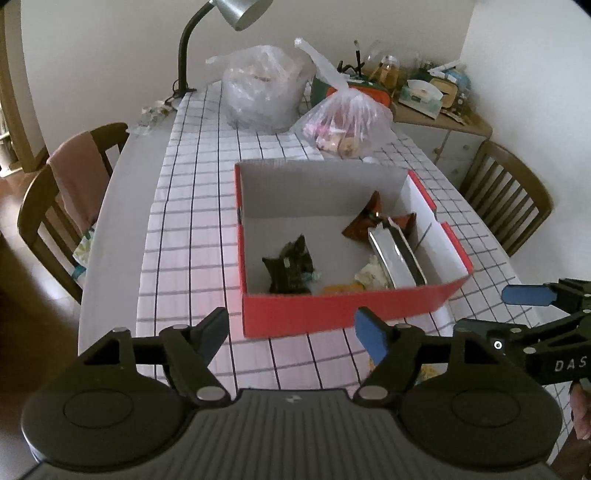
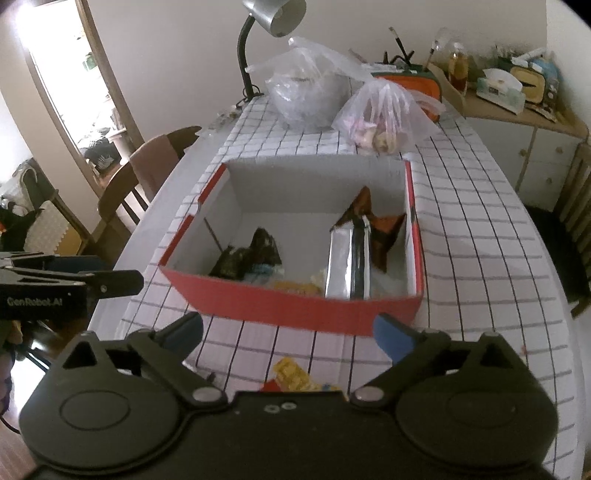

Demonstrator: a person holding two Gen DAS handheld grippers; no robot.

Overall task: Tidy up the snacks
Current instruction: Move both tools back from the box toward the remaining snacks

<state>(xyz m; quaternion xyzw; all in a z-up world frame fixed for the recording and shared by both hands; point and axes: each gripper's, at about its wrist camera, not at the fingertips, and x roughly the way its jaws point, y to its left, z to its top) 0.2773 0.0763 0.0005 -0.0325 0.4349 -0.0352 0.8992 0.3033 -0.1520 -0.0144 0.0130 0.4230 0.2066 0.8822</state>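
We find a long table [image 1: 122, 206] under a white checked cloth [image 1: 192, 229] running from the bottom of both frames to the upper centre. At centre frame sits an open red cardboard box [image 1: 332, 314] with a white interior. Beyond it, upper centre, stand two clear plastic bags [image 1: 347, 122] and a gooseneck desk lamp [image 1: 236, 14].

Inside the box we note a silver foil packet [image 1: 397, 258] at right, a brown packet [image 1: 365, 218] behind and touching it, a dark packet [image 1: 290, 266] at lower left, and pale and yellow wrappers [image 1: 369, 275] against the near wall.

The left gripper [image 1: 291, 332] spans the lower edge of the left wrist view, jaws released and empty, short of the box's near wall. The right gripper [image 2: 290, 334] fills the bottom of the right wrist view, jaws spread wide and empty. A yellow snack packet [image 2: 291, 374] lies on the cloth in lower centre, between and behind its fingertips, outside the box; we see no contact.
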